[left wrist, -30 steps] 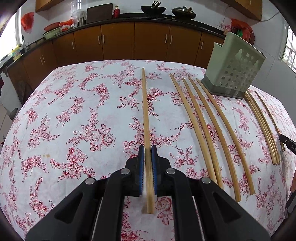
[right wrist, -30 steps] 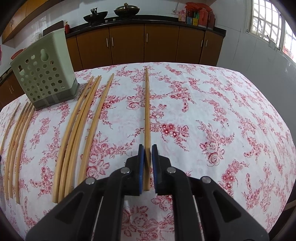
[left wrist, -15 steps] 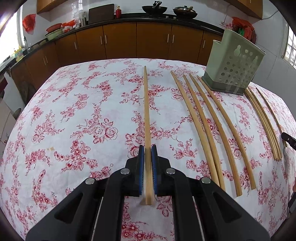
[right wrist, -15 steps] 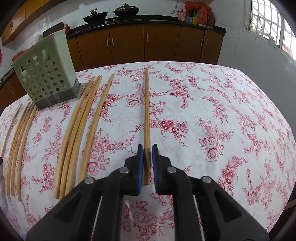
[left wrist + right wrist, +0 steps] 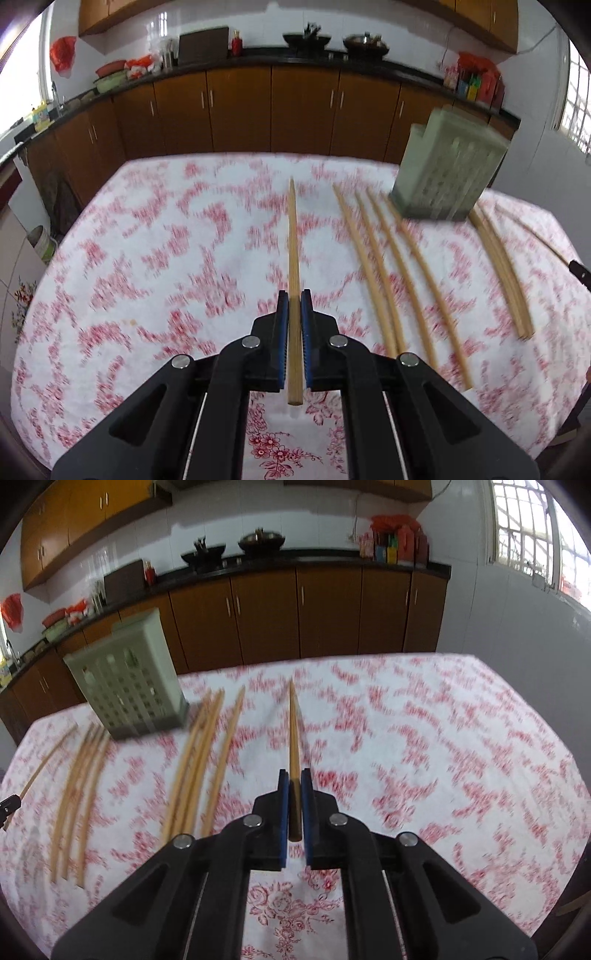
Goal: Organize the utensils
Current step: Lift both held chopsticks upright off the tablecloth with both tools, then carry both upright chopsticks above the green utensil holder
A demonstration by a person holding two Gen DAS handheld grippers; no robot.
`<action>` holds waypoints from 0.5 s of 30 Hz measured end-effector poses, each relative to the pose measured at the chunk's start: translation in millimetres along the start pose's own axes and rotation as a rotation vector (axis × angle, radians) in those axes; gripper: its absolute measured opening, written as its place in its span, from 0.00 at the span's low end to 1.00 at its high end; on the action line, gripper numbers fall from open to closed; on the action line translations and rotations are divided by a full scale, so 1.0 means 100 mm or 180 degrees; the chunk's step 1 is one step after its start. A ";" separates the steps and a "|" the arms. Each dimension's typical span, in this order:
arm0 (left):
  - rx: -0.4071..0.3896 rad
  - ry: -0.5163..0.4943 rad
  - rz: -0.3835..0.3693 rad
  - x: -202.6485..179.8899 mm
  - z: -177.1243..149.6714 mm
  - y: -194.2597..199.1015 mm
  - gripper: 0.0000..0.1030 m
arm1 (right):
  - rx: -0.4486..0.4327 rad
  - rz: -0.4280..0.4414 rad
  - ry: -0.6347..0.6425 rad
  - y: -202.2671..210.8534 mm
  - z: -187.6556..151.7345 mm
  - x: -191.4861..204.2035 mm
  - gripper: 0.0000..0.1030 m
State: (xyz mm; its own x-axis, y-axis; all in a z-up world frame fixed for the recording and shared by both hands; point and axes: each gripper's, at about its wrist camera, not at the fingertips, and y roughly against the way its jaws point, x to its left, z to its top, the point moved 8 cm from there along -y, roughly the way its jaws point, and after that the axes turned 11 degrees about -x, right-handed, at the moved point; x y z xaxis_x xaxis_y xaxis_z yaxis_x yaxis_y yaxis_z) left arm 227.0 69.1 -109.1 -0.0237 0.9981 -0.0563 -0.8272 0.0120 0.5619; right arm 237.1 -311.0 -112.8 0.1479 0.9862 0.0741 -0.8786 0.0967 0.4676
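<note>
My left gripper (image 5: pixel 294 295) is clamped on a long pale wooden chopstick (image 5: pixel 293 236) and my right gripper (image 5: pixel 294 775) on another wooden chopstick (image 5: pixel 294 731); each stick's long axis runs straight ahead, tip toward the table's far edge. The green perforated plastic utensil holder (image 5: pixel 443 173) stands near that far edge, loose chopsticks (image 5: pixel 399 273) lying beside it. Open floral tablecloth (image 5: pixel 443 746) spreads toward the right edge.

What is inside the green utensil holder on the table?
Nothing sticks out above the green utensil holder. Its inside cannot be seen: the perforated walls hide it and both views are blurred. Loose chopsticks lie beside it on the tablecloth.
</note>
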 end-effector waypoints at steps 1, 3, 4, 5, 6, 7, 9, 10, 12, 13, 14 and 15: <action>-0.0054 0.0027 -0.0016 0.01 0.06 0.04 0.07 | -0.0052 0.0005 -0.0014 0.03 0.06 0.00 0.07; -0.0196 0.0097 -0.0046 0.03 0.23 0.15 0.07 | -0.0159 0.0019 -0.0041 0.10 0.18 -0.01 0.07; -0.0269 0.0127 -0.0056 0.04 0.31 0.19 0.07 | -0.0216 0.0025 -0.0054 0.14 0.25 -0.01 0.07; -0.0314 0.0147 -0.0064 0.04 0.36 0.22 0.07 | -0.0268 0.0031 -0.0065 0.17 0.32 -0.02 0.07; -0.0377 0.0172 -0.0075 0.05 0.44 0.27 0.07 | -0.0306 0.0034 -0.0073 0.19 0.36 -0.02 0.07; -0.0458 0.0194 -0.0081 0.06 0.53 0.33 0.07 | -0.0357 0.0036 -0.0082 0.22 0.43 -0.02 0.07; -0.0556 0.0223 -0.0094 0.06 0.67 0.39 0.07 | -0.0440 0.0045 -0.0102 0.28 0.53 -0.03 0.07; -0.0624 0.0240 -0.0103 0.06 0.76 0.43 0.07 | -0.0480 0.0051 -0.0111 0.30 0.59 -0.03 0.07; -0.0702 0.0249 -0.0108 0.06 0.86 0.48 0.07 | -0.0546 0.0059 -0.0121 0.34 0.69 -0.02 0.07; -0.0745 0.0246 -0.0104 0.06 0.93 0.50 0.07 | -0.0570 0.0063 -0.0127 0.35 0.72 -0.02 0.07; -0.0773 0.0245 -0.0104 0.05 0.98 0.51 0.07 | -0.0594 0.0067 -0.0133 0.36 0.77 -0.02 0.07; -0.0788 0.0245 -0.0109 0.06 1.00 0.52 0.07 | -0.0606 0.0067 -0.0133 0.35 0.80 -0.01 0.07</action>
State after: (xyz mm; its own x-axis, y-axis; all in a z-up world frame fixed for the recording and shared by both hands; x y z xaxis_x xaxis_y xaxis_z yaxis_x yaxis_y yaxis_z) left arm 240.0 81.3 2.9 -0.0282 0.9898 -0.1396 -0.9402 0.0212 0.3401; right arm 241.9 -319.4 -26.3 0.1440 0.9822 0.1206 -0.9512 0.1037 0.2907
